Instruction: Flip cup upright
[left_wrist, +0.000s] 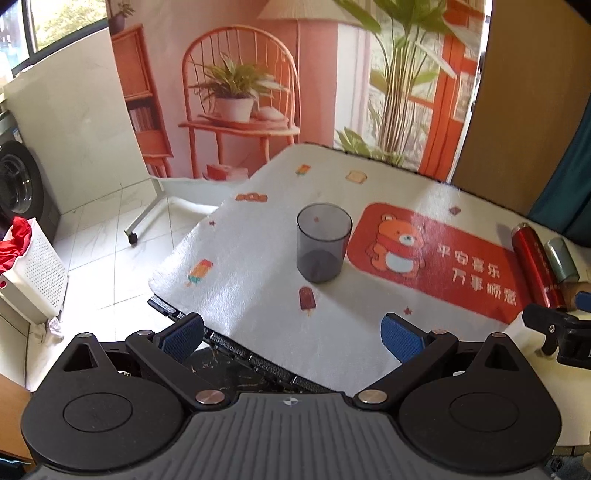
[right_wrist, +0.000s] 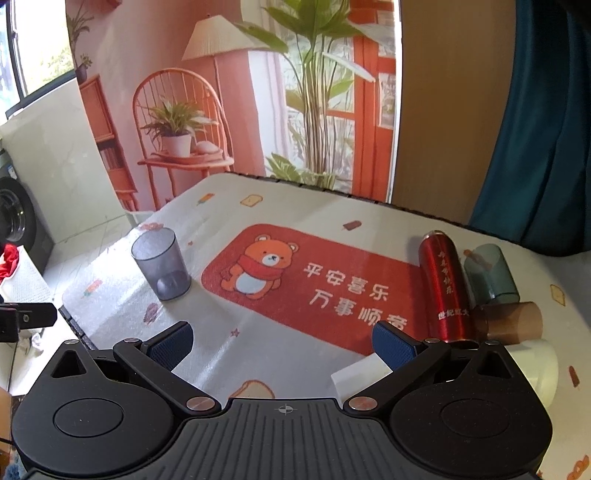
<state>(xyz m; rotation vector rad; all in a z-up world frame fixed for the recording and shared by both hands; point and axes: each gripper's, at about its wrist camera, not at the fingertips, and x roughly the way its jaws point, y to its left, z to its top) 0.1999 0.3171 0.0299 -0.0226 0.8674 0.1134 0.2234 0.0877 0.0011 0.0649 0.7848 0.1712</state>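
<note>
Left tool (left_wrist: 293, 334) and right tool (right_wrist: 282, 343) both spread wide, holding nothing, clear of the cup (left_wrist: 324, 248). Cup stands upright, mouth up, on the surface (left_wrist: 258, 314) beside the red bear mat (left_wrist: 443, 258). Flip looks complete; nothing apparently left.

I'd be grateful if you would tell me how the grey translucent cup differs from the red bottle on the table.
The grey cup stands upright with its open mouth up; the red bottle lies on its side.
The cup is see-through and unmarked; the bottle is opaque, glossy and carries white characters.
The cup stands alone near the table's left edge; the bottle lies on the right among other containers.
Both rest on the patterned cloth, and neither tool holds them.
</note>
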